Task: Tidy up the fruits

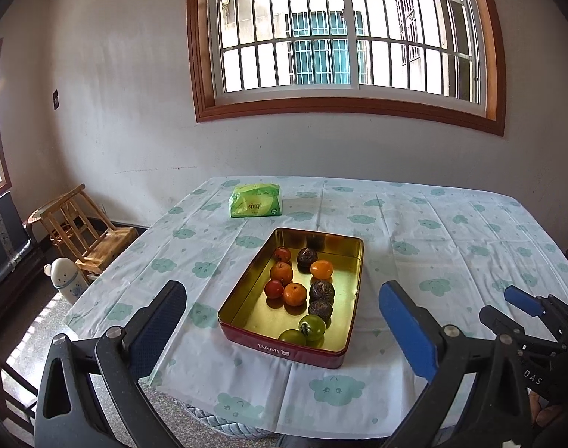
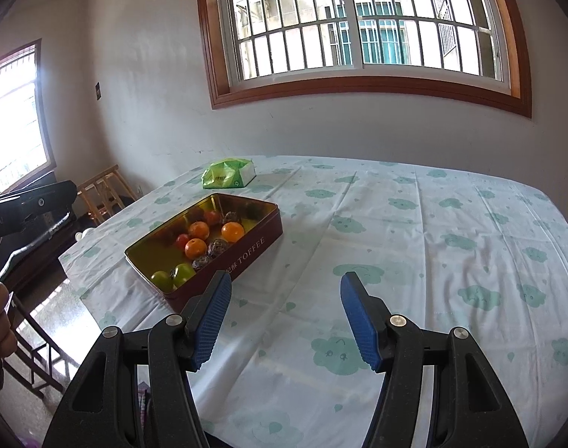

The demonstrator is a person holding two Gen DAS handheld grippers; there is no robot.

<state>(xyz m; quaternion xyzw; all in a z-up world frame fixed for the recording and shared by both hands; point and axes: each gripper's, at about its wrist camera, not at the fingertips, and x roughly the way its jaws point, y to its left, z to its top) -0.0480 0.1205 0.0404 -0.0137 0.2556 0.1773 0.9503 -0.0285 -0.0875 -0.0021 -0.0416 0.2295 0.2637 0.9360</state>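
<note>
The fruits all sit in the red tin on the worktop: oranges and red ones down the left, dark shrivelled ones down the right, two green tomatoes at the near end. I judge the sorting nearly or wholly done (no fruit lies loose outside). My left hand-held gripper and right hand-held gripper both gape wide, empty, clear of the tin. Next, I'd either tidy one row or withdraw.

Three oranges, two red tomatoes, two green tomatoes, three dark fruits, one tin, one tissue pack
</note>
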